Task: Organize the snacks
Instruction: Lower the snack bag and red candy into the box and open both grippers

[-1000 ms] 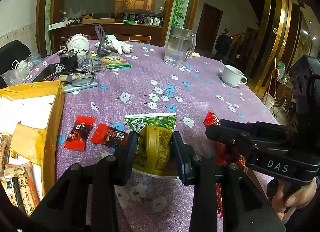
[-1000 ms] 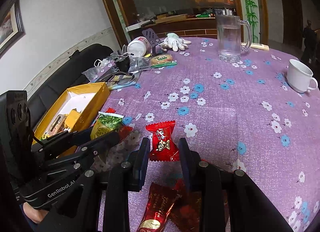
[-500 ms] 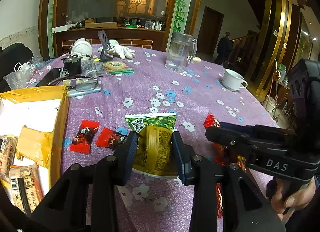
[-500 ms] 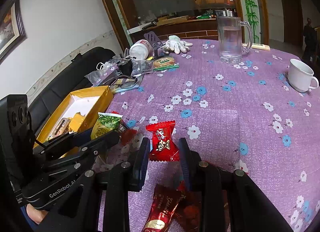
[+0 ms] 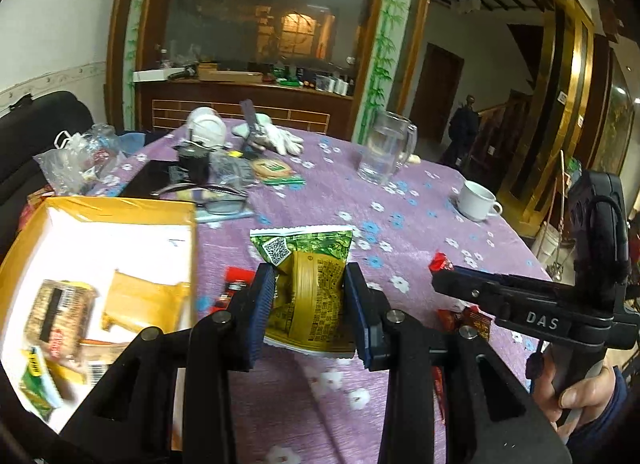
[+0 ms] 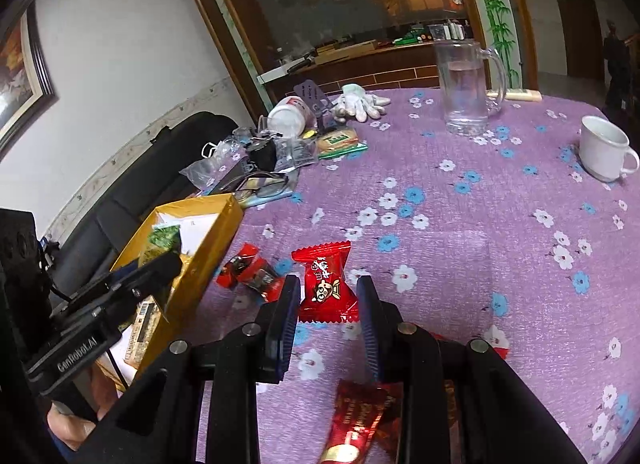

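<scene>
My left gripper [image 5: 309,276] is shut on a green and yellow snack packet [image 5: 312,304], held clear of the purple flowered tablecloth just right of the yellow cardboard box [image 5: 120,207]. In the right wrist view the left gripper [image 6: 170,262] and its packet [image 6: 164,238] reach over the box's near wall [image 6: 208,240]. My right gripper [image 6: 328,292] is shut on a red candy packet [image 6: 326,284] low over the cloth. From the left wrist view the right gripper [image 5: 438,278] shows side-on with the red candy [image 5: 440,262] at its tip.
Inside the box lie several wrapped snacks [image 5: 60,312]. Two dark red candies [image 6: 248,270] rest beside the box and long red packets [image 6: 356,420] lie under my right gripper. A glass mug [image 5: 386,155], a white cup [image 5: 476,199], glasses, gloves and bags crowd the far side.
My left gripper has risen and swung left with the green packet, so the box now fills more of its view. The right gripper has hardly moved and keeps the red candy.
</scene>
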The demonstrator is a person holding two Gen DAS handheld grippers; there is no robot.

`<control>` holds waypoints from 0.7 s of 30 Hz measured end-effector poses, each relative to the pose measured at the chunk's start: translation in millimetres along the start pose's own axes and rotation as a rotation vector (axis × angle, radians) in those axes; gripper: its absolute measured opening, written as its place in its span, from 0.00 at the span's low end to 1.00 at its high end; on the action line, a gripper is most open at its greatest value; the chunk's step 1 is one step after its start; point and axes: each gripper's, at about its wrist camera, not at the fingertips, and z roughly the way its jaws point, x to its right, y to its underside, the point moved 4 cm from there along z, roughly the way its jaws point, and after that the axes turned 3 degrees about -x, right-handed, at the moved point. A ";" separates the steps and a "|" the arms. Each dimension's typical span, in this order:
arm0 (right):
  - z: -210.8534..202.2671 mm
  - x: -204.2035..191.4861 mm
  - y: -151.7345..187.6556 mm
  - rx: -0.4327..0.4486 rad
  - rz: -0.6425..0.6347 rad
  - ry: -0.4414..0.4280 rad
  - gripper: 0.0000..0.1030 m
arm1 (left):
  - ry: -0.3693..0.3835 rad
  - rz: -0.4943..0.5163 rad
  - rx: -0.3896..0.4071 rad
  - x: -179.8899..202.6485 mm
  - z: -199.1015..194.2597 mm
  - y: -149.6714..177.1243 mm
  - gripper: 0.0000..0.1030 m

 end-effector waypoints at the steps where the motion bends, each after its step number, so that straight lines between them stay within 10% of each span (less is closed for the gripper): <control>1: 0.1 -6.0 -0.5 -0.005 -0.005 -0.014 0.29 | -0.008 -0.007 0.006 -5.0 -3.0 -0.6 0.32; 21: 51.5 -139.1 -4.6 -0.163 -0.012 -0.301 0.29 | -0.202 -0.232 -0.005 -131.4 -31.1 11.4 0.33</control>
